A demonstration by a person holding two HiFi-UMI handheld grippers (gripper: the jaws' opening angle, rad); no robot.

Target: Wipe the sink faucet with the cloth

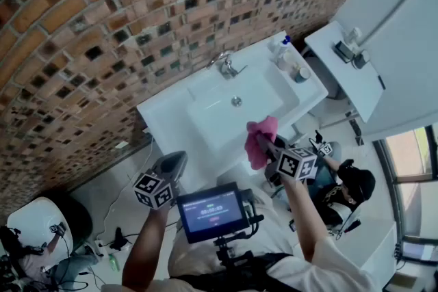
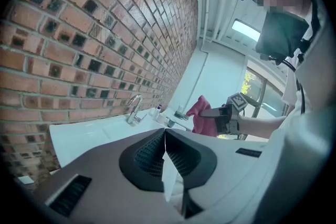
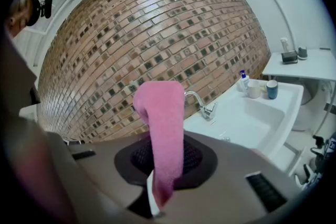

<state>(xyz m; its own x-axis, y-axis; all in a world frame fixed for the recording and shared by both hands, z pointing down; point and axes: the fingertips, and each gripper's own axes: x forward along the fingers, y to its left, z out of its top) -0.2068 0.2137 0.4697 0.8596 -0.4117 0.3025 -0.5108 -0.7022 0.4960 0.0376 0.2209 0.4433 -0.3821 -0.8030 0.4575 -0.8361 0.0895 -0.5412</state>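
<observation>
No legible txt; screen digits too blurry.

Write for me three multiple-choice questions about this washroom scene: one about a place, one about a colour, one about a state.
1. Where does the faucet stand?
A. on the edge of the sink by the brick wall
B. at the sink's front edge
C. in the middle of the basin

2. Which colour has the cloth?
A. blue
B. pink
C. white

3. How are the left tongs?
A. open wide
B. shut on the cloth
C. shut and empty

Answers: 1 A, it rises from the rim nearest the bricks; 2 B, it hangs pink in the right gripper view; 3 C, the jaws meet with nothing between them.
</observation>
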